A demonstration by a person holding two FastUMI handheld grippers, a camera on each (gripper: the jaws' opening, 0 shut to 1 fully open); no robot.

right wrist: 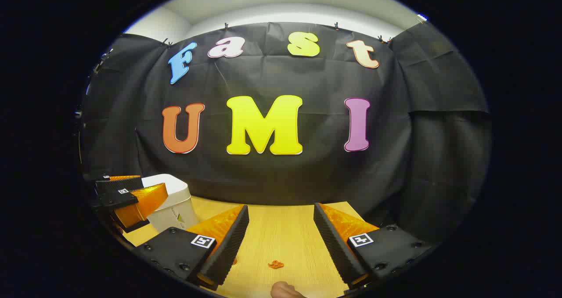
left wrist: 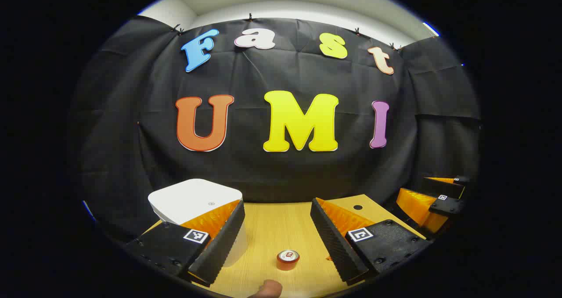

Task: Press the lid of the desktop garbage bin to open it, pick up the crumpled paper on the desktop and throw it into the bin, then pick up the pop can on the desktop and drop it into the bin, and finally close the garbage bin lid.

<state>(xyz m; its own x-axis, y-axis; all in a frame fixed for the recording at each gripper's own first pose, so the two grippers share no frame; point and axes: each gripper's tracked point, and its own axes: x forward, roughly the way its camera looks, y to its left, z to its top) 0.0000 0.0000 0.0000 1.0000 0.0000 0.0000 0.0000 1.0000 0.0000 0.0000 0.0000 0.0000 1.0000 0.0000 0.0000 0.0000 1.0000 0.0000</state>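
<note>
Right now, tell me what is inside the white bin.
Cannot tell: the white bin has its lid down, covering the inside. The pop can stands outside it on the wooden desktop.

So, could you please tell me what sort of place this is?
Probably a staged recording booth: black cloth wall, light wooden desktop, a white lidded plastic bin and a red pop can.

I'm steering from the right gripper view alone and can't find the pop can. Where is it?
Observer: The pop can stands upright on the desk, in line between the fingers of the open left tongs.
Operator: Is the bin's lid down?
Observer: Yes, the lid lies flat and shut on the white bin.
Operator: Anything else on the desk?
Observer: A dark round hole sits in the desk, just past the left tongs' right-hand finger.
</note>
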